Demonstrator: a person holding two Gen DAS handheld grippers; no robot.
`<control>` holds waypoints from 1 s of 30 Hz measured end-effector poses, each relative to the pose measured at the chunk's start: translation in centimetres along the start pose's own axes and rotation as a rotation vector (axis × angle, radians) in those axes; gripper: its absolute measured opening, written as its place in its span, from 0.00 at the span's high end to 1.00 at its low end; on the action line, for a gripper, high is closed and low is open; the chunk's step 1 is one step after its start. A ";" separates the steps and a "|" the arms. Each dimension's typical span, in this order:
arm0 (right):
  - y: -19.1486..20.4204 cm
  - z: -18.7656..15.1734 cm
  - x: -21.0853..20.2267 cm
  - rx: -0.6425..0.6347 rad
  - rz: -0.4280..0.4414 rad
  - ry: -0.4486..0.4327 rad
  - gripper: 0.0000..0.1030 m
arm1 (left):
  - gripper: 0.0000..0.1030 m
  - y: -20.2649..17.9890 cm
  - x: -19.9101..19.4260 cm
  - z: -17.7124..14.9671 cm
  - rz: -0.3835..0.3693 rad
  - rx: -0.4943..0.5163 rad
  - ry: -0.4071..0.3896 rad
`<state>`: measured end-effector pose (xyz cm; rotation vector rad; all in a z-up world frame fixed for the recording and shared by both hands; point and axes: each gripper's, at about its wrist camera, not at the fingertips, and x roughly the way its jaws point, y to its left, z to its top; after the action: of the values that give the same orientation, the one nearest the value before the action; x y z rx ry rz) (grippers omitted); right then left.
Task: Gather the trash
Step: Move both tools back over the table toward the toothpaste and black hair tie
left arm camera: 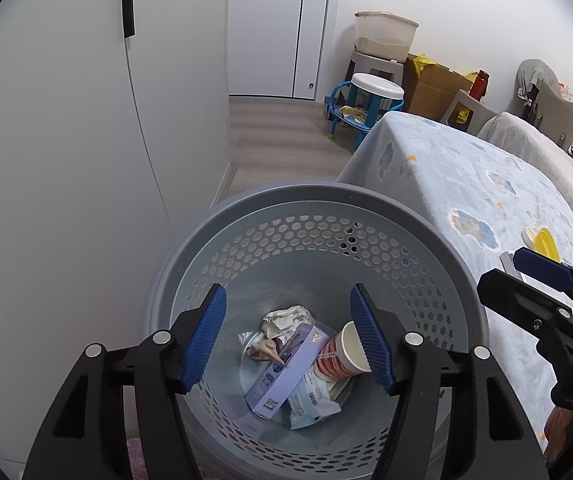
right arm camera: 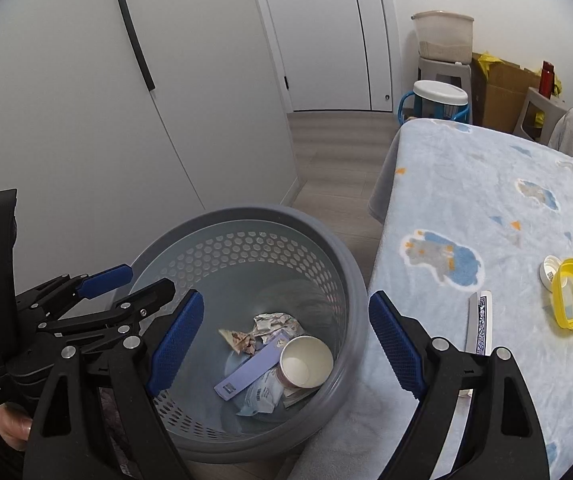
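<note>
A grey perforated waste bin (left arm camera: 326, 196) (right arm camera: 246, 214) stands on the floor beside the table. In it lie a paper cup (left arm camera: 342, 354) (right arm camera: 306, 362), a purple box (left arm camera: 286, 372) (right arm camera: 250, 366), crumpled paper (left arm camera: 286, 320) (right arm camera: 274, 322) and a blue-white wrapper (left arm camera: 310, 400) (right arm camera: 260, 396). My left gripper (left arm camera: 288, 296) (right arm camera: 148, 278) hangs open above the bin with nothing between its blue pads. My right gripper (right arm camera: 286, 300) (left arm camera: 502, 270) is open and empty, spanning the bin's right rim and the table edge.
The table (right arm camera: 466, 200) wears a light blue blanket. On it lie a yellow ring-shaped lid (right arm camera: 572, 294), a white cap (right arm camera: 548, 272) and a flat blue-white packet (right arm camera: 480, 326). A white wardrobe (left arm camera: 66, 160) rises on the left. Stools and boxes (left arm camera: 378, 92) stand at the back.
</note>
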<state>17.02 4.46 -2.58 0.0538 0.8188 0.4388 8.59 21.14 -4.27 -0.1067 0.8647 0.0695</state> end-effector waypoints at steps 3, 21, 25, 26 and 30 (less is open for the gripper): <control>0.1 -0.1 0.1 0.002 0.000 0.002 0.19 | 0.40 0.0 0.1 0.0 0.001 -0.001 0.000; -0.3 -0.6 0.0 0.016 0.001 0.006 0.19 | 0.34 0.1 0.3 0.1 0.005 0.000 0.005; -0.4 -0.8 -0.2 0.022 0.000 0.006 0.19 | 0.34 0.1 0.4 0.1 0.004 0.001 0.007; -0.4 -0.9 -0.2 0.023 -0.001 0.007 0.19 | 0.33 0.0 0.5 0.0 0.004 0.003 0.008; -0.7 -1.1 -0.3 0.032 -0.006 0.006 0.19 | 0.32 -0.1 0.6 -0.1 0.004 0.009 0.011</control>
<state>16.32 3.57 -3.23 0.0790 0.8322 0.4201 8.90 21.04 -4.78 -0.0969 0.8759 0.0694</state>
